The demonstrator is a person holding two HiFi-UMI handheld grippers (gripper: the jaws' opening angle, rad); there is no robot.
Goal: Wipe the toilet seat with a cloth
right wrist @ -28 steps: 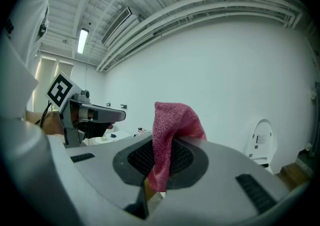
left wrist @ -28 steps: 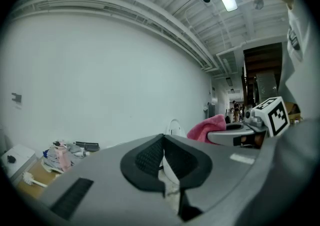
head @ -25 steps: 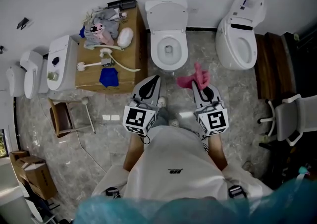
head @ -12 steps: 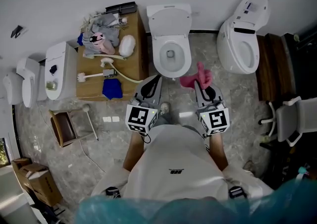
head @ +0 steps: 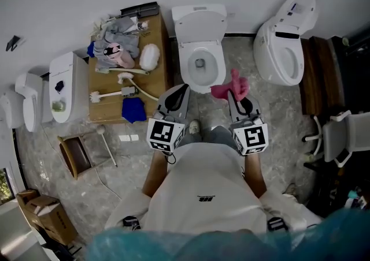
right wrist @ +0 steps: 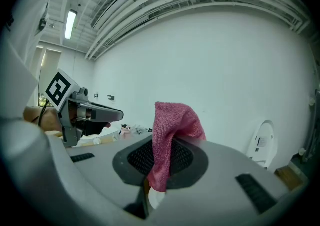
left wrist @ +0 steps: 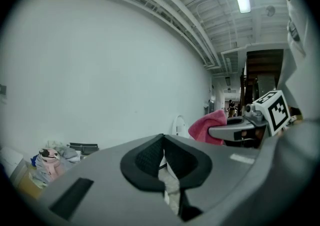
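A white toilet (head: 200, 52) with its lid up and seat (head: 201, 78) down stands against the wall ahead in the head view. My right gripper (head: 236, 96) is shut on a pink cloth (head: 232, 87), held just right of the bowl's front; the pink cloth (right wrist: 167, 135) hangs from the closed jaws in the right gripper view. My left gripper (head: 180, 92) is shut and holds nothing, near the bowl's front left. The left gripper view shows its closed pads (left wrist: 150, 159) and the pink cloth (left wrist: 209, 127) on the other gripper.
A wooden table (head: 157, 81) left of the toilet carries rags, a brush and a blue cloth (head: 133, 109). A second toilet (head: 284, 40) stands at the right, more fixtures at the left (head: 62, 86). A chair (head: 337, 136) is at far right, a stool (head: 75, 153) at the left.
The view has shifted closer to the toilet; both grippers sit slightly higher and nearer the bowl's front. The cloth stays in the right gripper.
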